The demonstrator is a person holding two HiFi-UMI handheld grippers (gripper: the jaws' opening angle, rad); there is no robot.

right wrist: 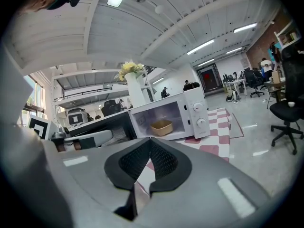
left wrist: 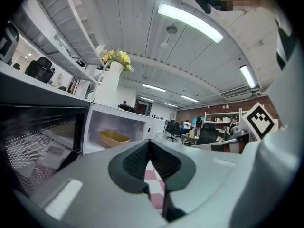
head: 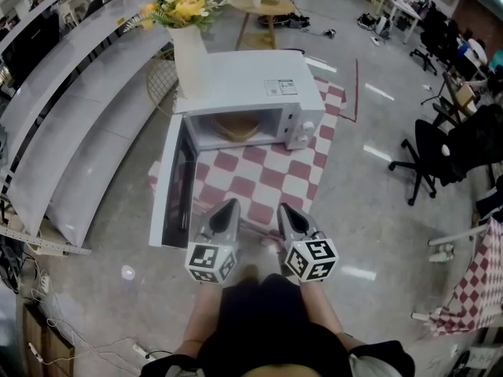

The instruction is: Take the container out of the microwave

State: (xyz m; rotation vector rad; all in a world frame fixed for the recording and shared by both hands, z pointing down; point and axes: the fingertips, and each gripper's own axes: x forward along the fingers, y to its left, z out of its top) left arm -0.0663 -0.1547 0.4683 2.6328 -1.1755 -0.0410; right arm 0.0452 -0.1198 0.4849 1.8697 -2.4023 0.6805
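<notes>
Nearest to me are the two tongs, side by side in front of the microwave (head: pixel 251 81) and well short of its opening. The left gripper (head: pixel 229 203) and the right gripper (head: pixel 285 210) are both clenched with pads meeting and nothing between them. The container (head: pixel 236 126) sits inside the microwave, on the floor of the cavity, roughly in the middle. It is a shallow tan tub, mouth up, and as far as I can judge its long axis runs across the cavity, parallel to the microwave's front, so a long side faces me. The door (head: pixel 169 183) hangs wide open on the microwave's left, reaching out towards my left tong. My worry is that side: going in at an angle, I could clip the door edge or the cavity wall. The opening looks tight for two tongs, and if I arrive with the jaws closed I will only shove the tub deeper into the microwave. A pinch on one rim alone could tip it on the way out. The vase (head: pixel 189 53) on top of the microwave could wobble if I jolt the casing.
</notes>
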